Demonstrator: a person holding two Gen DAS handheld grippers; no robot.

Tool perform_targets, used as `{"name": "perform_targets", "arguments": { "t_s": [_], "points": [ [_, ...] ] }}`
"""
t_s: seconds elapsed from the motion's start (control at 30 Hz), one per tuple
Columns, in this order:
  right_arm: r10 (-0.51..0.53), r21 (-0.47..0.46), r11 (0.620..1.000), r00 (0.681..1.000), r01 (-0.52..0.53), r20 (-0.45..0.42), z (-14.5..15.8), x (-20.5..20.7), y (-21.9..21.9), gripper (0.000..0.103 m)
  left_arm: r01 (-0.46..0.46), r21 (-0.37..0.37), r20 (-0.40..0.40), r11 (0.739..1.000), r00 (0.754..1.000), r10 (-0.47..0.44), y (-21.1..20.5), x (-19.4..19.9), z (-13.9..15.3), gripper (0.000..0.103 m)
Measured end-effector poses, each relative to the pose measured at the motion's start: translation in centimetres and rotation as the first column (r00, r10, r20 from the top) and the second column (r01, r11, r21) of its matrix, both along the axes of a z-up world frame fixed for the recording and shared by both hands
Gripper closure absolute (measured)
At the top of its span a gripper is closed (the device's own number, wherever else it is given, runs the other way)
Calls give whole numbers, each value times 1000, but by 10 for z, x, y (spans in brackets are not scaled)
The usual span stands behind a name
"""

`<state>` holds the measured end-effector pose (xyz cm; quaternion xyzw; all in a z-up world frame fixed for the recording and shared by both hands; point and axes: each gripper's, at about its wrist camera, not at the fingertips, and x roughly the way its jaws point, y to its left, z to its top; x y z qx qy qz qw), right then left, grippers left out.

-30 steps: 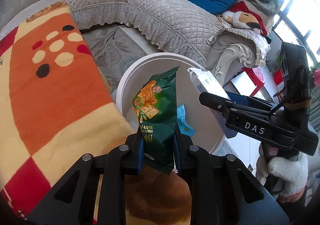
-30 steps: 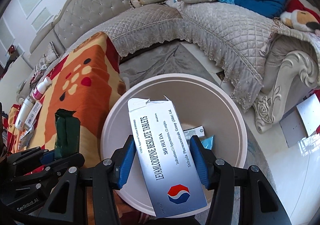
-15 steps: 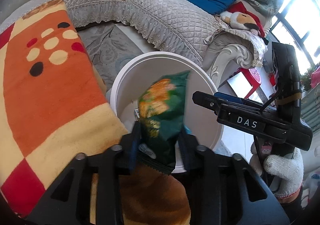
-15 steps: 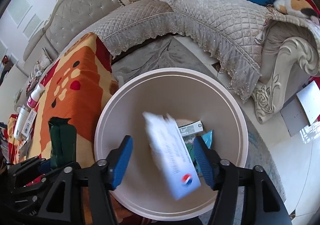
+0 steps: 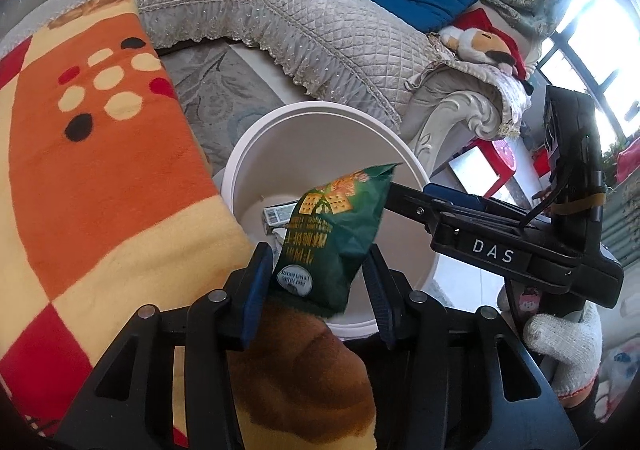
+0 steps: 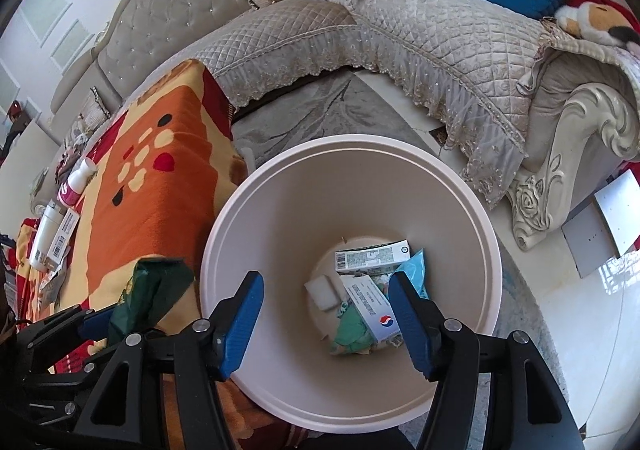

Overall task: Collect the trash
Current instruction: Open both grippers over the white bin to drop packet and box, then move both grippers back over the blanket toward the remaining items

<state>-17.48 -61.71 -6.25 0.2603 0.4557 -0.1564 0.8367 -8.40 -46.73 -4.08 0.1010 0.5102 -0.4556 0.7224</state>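
- The left hand-held gripper [image 5: 318, 282] has just been opening. The green bag [image 5: 334, 238] is between its blue pads, and I cannot tell if they are touching it now.
- The bag leans toward 1 o'clock, over the near rim of the white bin [image 5: 240, 170]. Its low end hangs over the blanket [image 5: 100, 170], not the hole. It could slide out and land on the blanket or tip off the rim.
- The right hand-held gripper [image 6: 326, 318] is part open and holds nothing. The pill box [image 6: 370, 308] lies at the bin's bottom with other trash.
- In the left view, the right tool sits close at 3 o'clock. The bag's top is near it, so they could bump.
- The bin mouth is wide and open toward 12 o'clock. The sofa [image 6: 400, 30] is well apart.
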Motion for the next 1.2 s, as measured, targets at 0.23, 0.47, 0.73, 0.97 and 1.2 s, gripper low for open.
{"name": "perform_targets", "arguments": {
  "t_s": [0.23,0.47,0.73,0.97,1.2],
  "points": [
    [-24,-13,1000,1000,24,15,9,-5,-5,40,-10,-8,-5,1000,1000,9,1,1,1,49],
    [-16,-11,1000,1000,16,12,9,-4,-1,40,-19,-7,-7,1000,1000,19,4,1,1,49],
    [32,-17,999,999,-31,19,15,5,17,40,-62,4,35,998,997,62,19,5,6,49],
    [79,-25,997,997,-79,26,20,19,42,40,-131,22,88,991,988,129,49,16,8,49],
    [128,-25,992,991,-127,36,24,35,66,40,-200,26,103,980,975,196,90,29,11,49]
  ]
}}
